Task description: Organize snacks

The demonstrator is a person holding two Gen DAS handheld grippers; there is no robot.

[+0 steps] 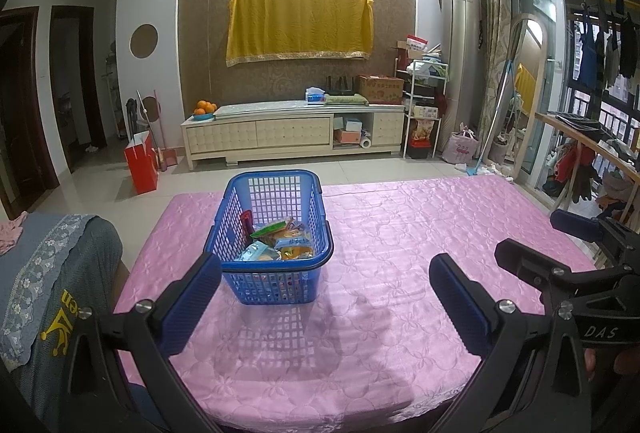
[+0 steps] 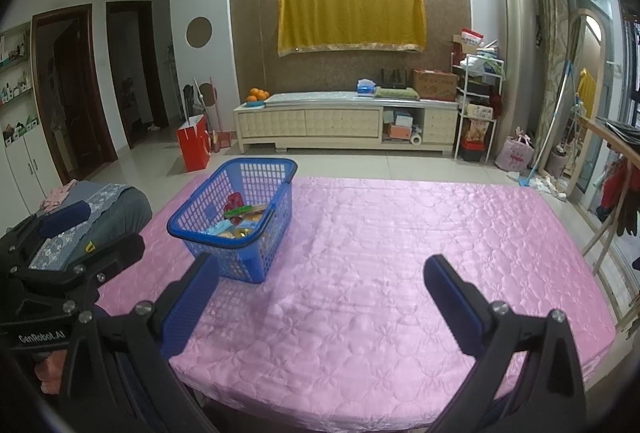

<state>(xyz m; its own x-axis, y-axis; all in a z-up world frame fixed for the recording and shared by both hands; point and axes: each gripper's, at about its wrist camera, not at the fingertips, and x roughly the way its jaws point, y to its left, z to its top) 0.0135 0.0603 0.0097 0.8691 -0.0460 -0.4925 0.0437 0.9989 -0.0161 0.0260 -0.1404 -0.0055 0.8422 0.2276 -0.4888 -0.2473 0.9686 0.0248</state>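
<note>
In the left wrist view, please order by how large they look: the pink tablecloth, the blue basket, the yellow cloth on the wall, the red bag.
1. pink tablecloth
2. yellow cloth
3. blue basket, nearly equal to the cloth, and nearer the camera, so unsure
4. red bag

Basket (image 1: 272,233): blue plastic lattice, slightly glossy. Snack packets (image 1: 280,245) inside: shiny foil or plastic wrap. Counter (image 1: 400,253) cover: pink quilted cloth, satin sheen. Fingers (image 1: 192,305): matt blue ribbed pads on black plastic with metal screws. Floor (image 1: 352,167): glossy tile.
</note>
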